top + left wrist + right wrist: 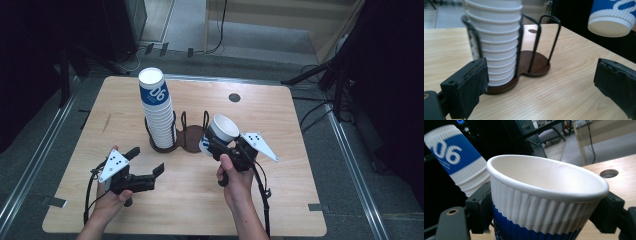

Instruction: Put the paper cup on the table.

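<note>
My right tool [216, 144] clamps the blue-and-white ribbed paper cup [220, 131], tilted beside the holder's empty wire bay [195, 125]; left tool [148, 163] stands wide.

Hidden and cut-off parts

White and blue ribbed paper cup [544, 202] cut off at bottom edge in right gripper view, its base unseen; in left gripper view cut by top edge. Tall stack of white paper cups [495, 42] cut off at top, hiding part of dark wire-and-wood holder [534, 65].
</note>
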Motion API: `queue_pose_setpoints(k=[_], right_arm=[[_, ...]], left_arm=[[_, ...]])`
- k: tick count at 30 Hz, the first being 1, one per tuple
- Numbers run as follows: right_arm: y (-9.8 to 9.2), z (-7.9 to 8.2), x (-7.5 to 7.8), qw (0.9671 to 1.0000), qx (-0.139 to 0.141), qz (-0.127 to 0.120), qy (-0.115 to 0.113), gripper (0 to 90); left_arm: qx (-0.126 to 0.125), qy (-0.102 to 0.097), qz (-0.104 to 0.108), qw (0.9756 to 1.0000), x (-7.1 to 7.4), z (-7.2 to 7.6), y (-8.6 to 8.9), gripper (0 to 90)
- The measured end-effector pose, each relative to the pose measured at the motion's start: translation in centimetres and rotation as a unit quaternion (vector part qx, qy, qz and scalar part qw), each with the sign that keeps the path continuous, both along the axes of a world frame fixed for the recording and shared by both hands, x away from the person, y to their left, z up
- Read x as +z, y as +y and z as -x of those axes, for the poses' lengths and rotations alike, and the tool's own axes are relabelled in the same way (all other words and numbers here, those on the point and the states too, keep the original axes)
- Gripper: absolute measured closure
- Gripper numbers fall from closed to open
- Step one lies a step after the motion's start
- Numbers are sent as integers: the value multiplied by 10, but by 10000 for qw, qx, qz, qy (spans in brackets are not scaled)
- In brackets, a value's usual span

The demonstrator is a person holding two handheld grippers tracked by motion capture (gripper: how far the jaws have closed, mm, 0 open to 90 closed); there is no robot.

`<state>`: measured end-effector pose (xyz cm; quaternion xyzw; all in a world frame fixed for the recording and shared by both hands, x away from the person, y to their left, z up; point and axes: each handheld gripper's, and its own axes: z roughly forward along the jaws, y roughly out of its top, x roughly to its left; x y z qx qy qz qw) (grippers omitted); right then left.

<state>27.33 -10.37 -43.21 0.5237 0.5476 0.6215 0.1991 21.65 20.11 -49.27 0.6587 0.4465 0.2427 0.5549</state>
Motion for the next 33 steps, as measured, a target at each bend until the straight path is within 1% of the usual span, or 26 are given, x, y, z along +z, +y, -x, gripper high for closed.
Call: queue_pose_setpoints(k=[3, 5, 8, 10, 13, 17, 20, 22, 24, 26, 28, 29, 31, 32, 33], right_arm=[[-3, -2, -2, 9999, -4, 158, -61, 190], [-6, -4, -3, 9996, 7, 254, -128, 190], [-10, -8, -8, 9985, -101, 508, -187, 190], [-13, -11, -14, 9973, -192, 667, -236, 189], [-18, -16, -24, 9954, -317, 895, -153, 189], [-25, -22, -36, 9919, -479, 1164, -167, 188], [-30, -26, -44, 9889, -584, 1352, -186, 188], [-33, -28, -48, 9866, -654, 1477, -253, 188], [-36, -31, -51, 9850, -700, 1554, -260, 188], [-38, -33, -53, 9831, -739, 1651, -289, 188], [-40, -36, -54, 9813, -755, 1737, -348, 188], [-41, -37, -54, 9807, -766, 1760, -380, 188], [-43, -39, -55, 9809, -784, 1730, -417, 188], [-44, -40, -56, 9804, -797, 1750, -432, 189], [-45, -41, -57, 9798, -817, 1777, -422, 189]], left_arm=[[138, 5, 0, 9999, -2, 0, 9, 4], [248, 4, -37, 9997, -5, 0, 15, 4], [397, 21, -73, 9992, -10, 0, 23, 4], [493, 43, -166, 9986, -13, 0, 28, 4], [600, 81, -268, 9978, -19, -1, 35, 4], [712, 118, -346, 9968, -24, -2, 44, 4], [800, 131, -321, 9962, -26, -3, 51, 4], [827, 124, -302, 9960, -27, -3, 53, 4], [891, 144, -282, 9955, -29, -3, 60, 4], [934, 138, -321, 9950, -30, -2, 65, 4], [1001, 177, -414, 9940, -32, -1, 70, 4], [1024, 188, -421, 9937, -33, 0, 73, 4], [1085, 202, -456, 9928, -35, 0, 80, 4], [1130, 219, -459, 9923, -35, 0, 83, 4], [1176, 236, -413, 9919, -35, 1, 87, 4]])
